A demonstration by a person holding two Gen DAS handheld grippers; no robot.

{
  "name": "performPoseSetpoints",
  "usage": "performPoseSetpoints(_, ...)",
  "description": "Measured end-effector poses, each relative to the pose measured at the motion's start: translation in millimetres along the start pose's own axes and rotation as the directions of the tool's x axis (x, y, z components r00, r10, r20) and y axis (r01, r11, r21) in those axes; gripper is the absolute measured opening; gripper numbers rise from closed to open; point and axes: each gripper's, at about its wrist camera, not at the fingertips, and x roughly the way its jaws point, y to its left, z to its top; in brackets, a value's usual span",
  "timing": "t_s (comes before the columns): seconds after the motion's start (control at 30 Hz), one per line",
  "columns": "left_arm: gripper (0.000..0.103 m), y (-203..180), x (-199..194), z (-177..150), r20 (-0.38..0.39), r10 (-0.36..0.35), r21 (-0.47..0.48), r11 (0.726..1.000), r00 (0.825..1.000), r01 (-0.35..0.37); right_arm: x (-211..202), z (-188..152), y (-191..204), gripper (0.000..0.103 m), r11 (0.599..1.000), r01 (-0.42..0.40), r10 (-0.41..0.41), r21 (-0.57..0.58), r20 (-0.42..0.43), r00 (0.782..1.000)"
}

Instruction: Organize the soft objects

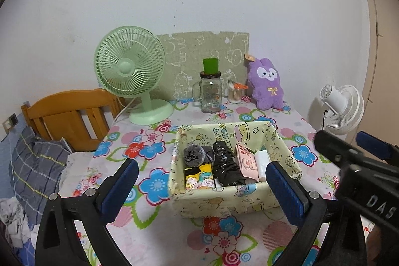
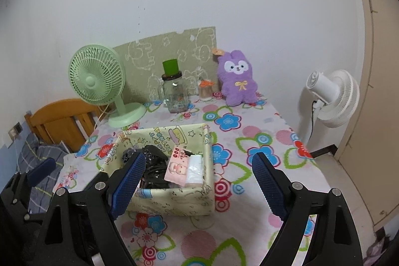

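Observation:
A pale yellow fabric box stands mid-table. It holds a grey pouch, patterned socks, a black bag, a pink packet and a white pack. A purple plush rabbit sits upright at the back right. My left gripper is open and empty, just in front of the box. My right gripper is open and empty, over the box's right front corner; it also shows in the left wrist view.
On the flowered tablecloth at the back stand a green fan, a glass jar mug with a green cup and a cotton swab jar. A white fan stands off the right edge, a wooden headboard at left.

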Motion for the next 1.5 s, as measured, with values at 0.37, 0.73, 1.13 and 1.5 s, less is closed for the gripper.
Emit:
performPoseSetpoints(0.37, 0.103, 24, -47, -7, 0.077, 0.073, -0.038, 0.997, 0.994, -0.07, -57, -7, -9, 0.093, 0.999, 0.051, -0.05, -0.008, 0.097, 0.994)
performPoseSetpoints(0.73, 0.103, 38, -86, -23, 0.13, 0.045, -0.086, 0.996, 0.991, -0.034, -98, -25, -11, 0.098, 0.998, 0.065, -0.066, 0.009, 0.165, 0.984)
performPoseSetpoints(1.13, 0.103, 37, -96, -31, 0.138, 0.025, -0.096, 0.995, 0.99, -0.012, -106, -34, -2, 0.098, 0.998, 0.056, -0.052, -0.017, 0.169, 0.984)
performPoseSetpoints(1.5, 0.103, 37, -98, -32, 0.137, 0.022, -0.102, 0.995, 0.99, -0.008, -106, -36, 2, 0.099, 0.998, 0.05, -0.045, -0.027, 0.166, 0.985)
